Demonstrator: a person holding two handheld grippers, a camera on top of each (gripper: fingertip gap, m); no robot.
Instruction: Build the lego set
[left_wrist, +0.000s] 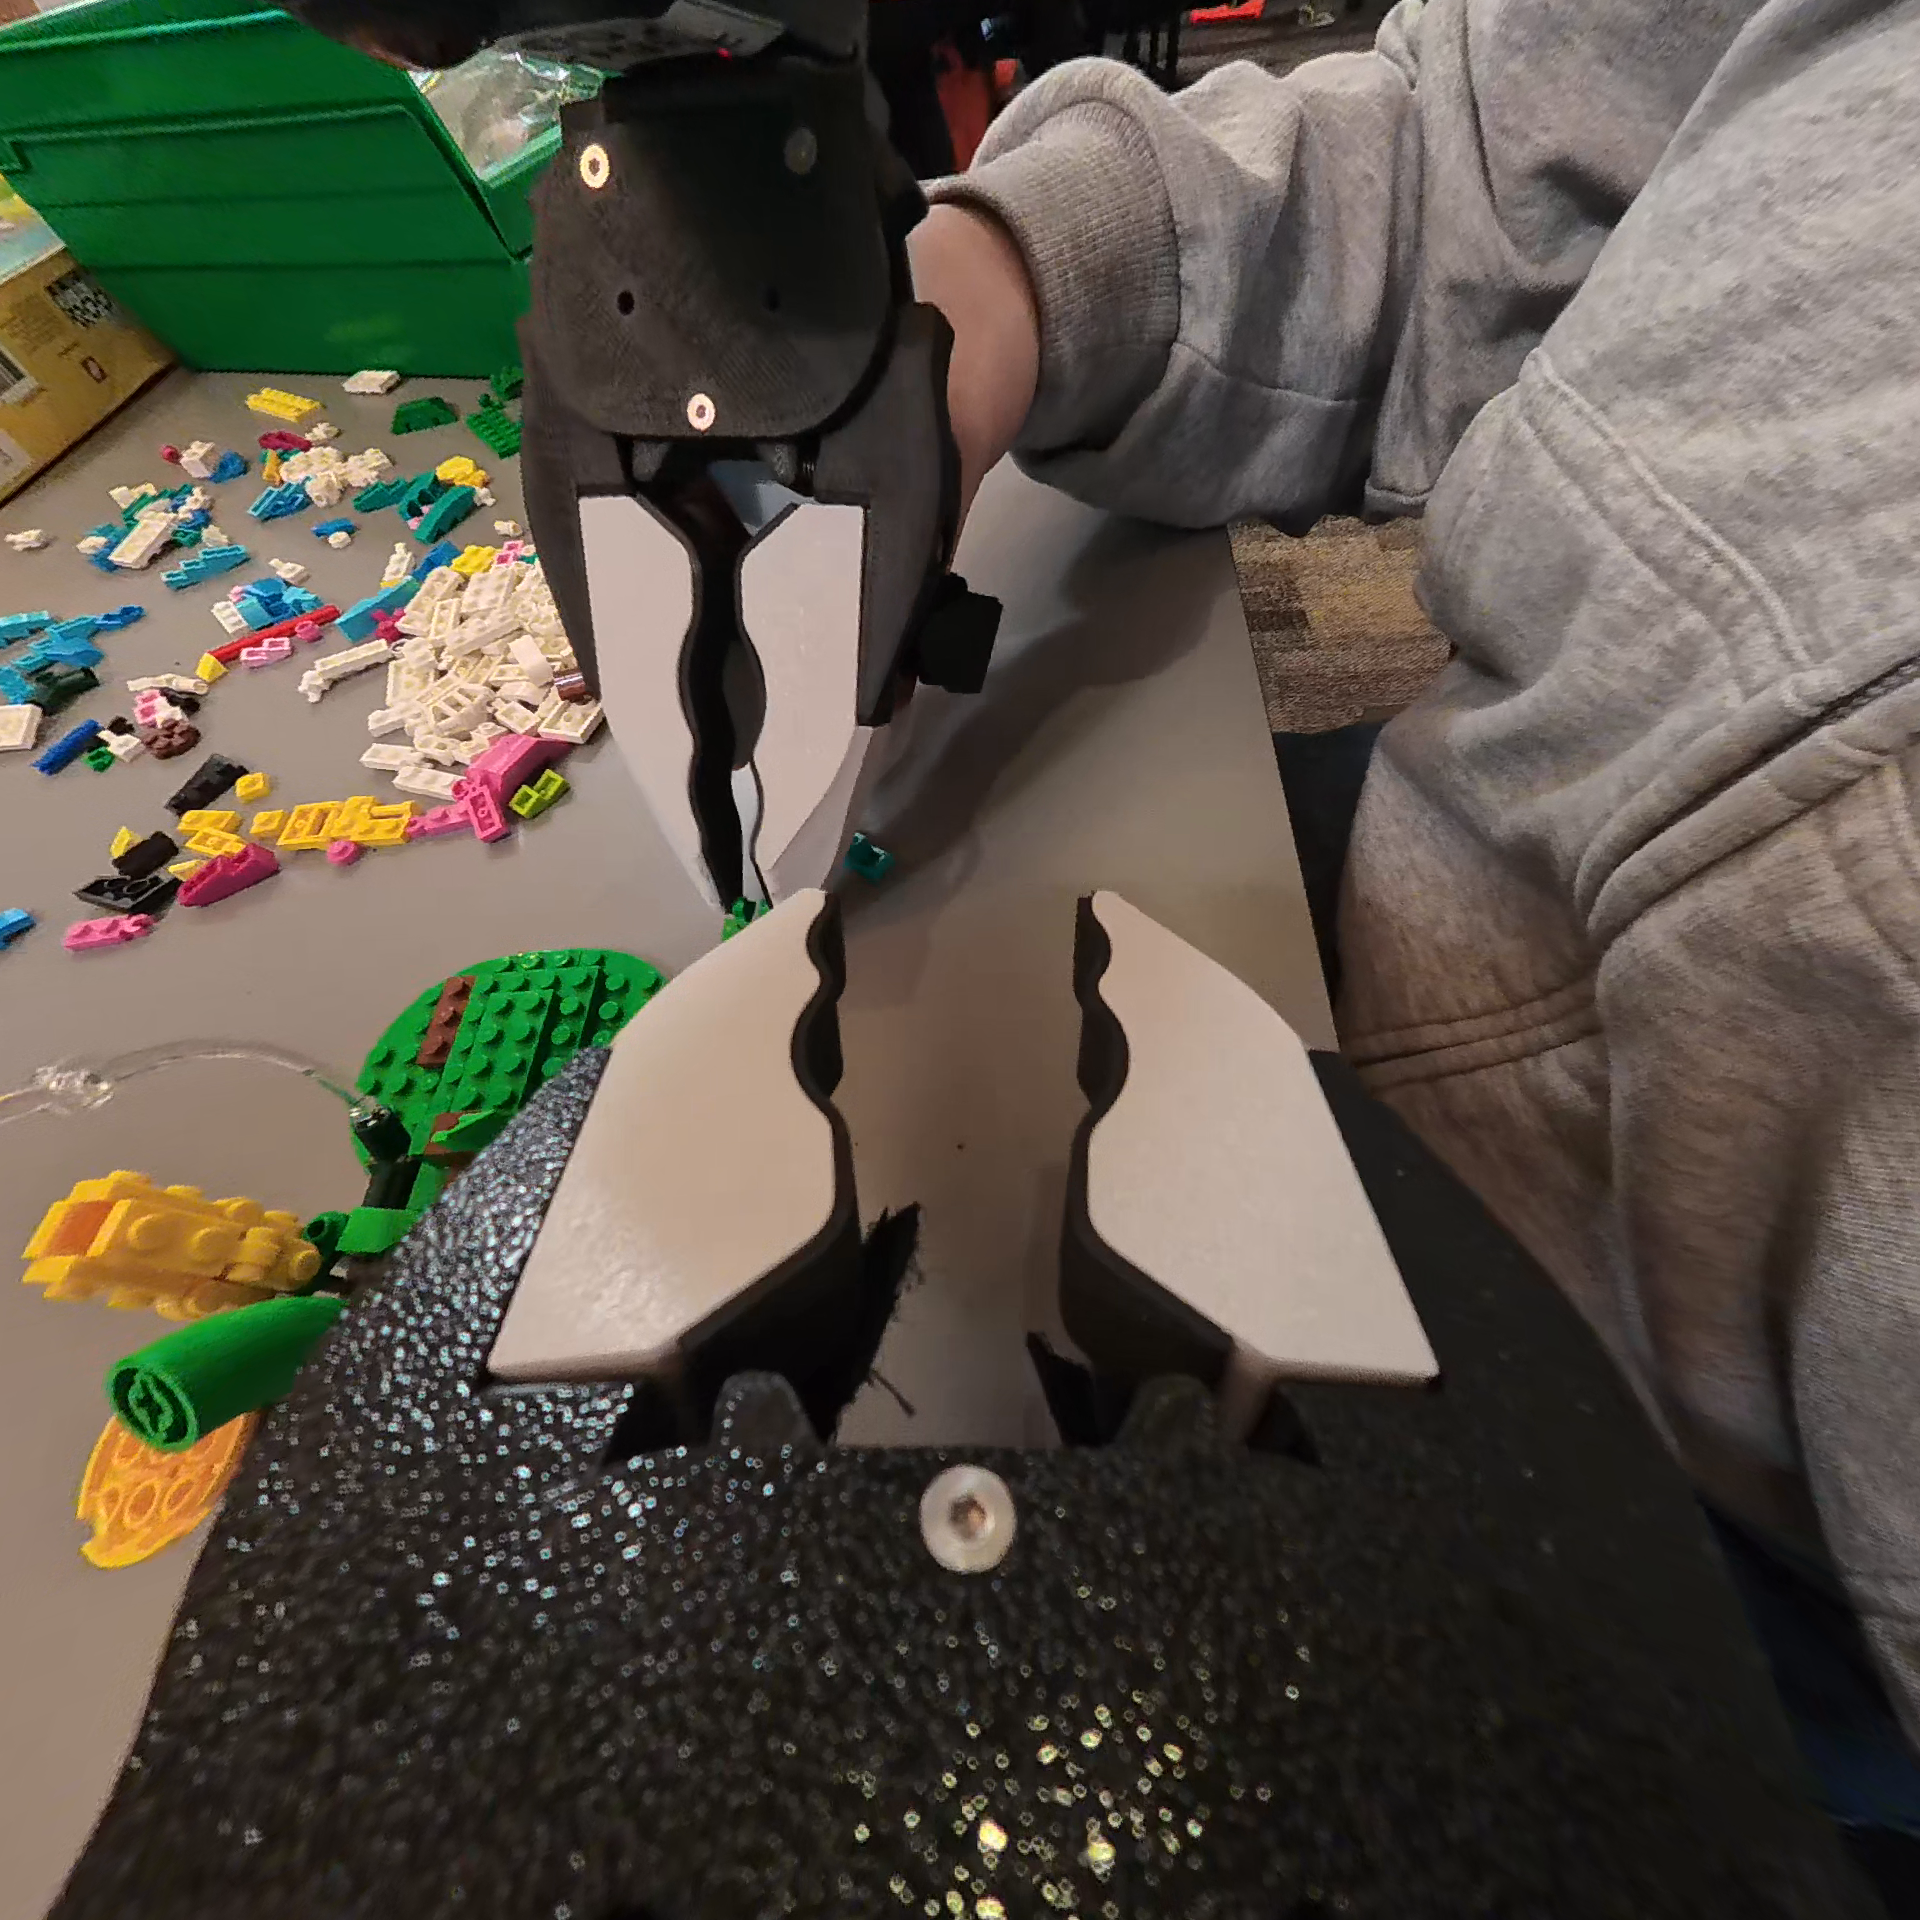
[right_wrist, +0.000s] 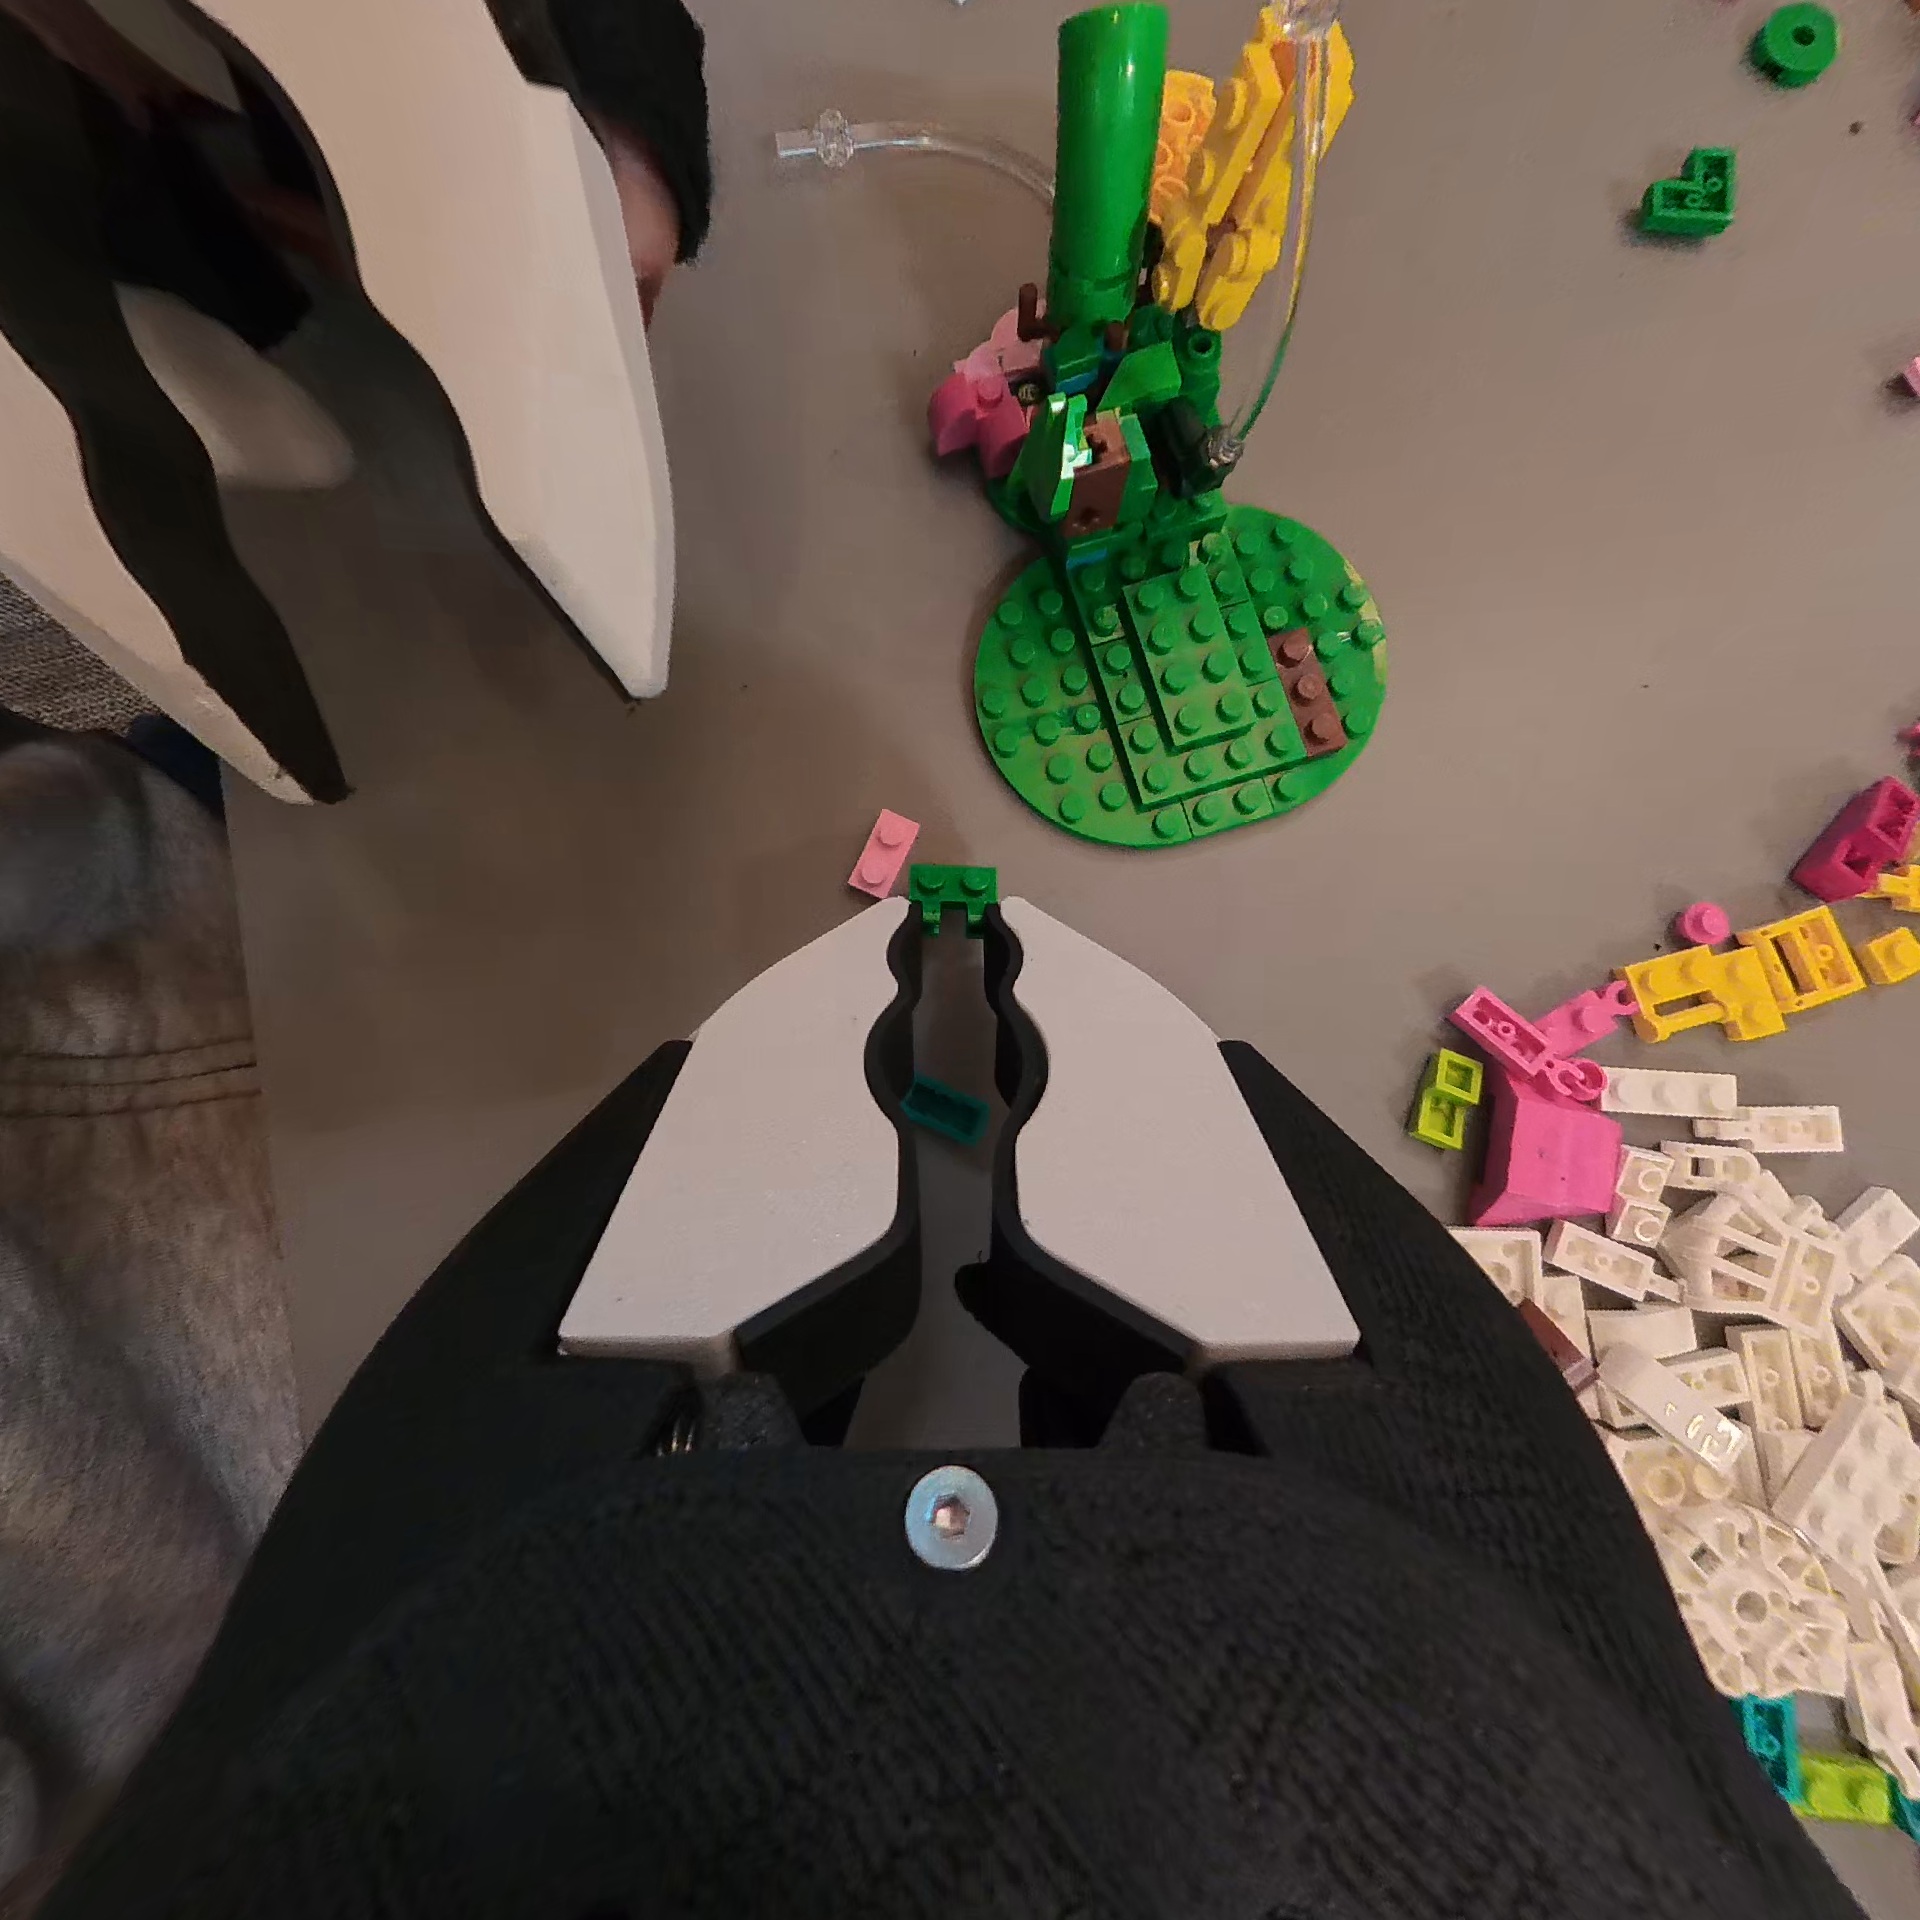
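My left wrist camera looks low along the counter (left_wrist: 1091, 644) toward the seated person. My right one looks steeply down, close. Both show the round green brick base (left_wrist: 520, 1029) (right_wrist: 1174, 675).

- Small green clip plate (right_wrist: 951, 896), two studs up, pinched at right gripper's (right_wrist: 953, 920) tips, just above grey table (right_wrist: 520, 935).
- Lay beside pink plate (right_wrist: 884, 852), near round green base (right_wrist: 1049, 717).
- Left gripper (left_wrist: 956, 914) gaped wide, bare.

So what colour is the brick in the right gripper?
Green, clearest in the right wrist view.
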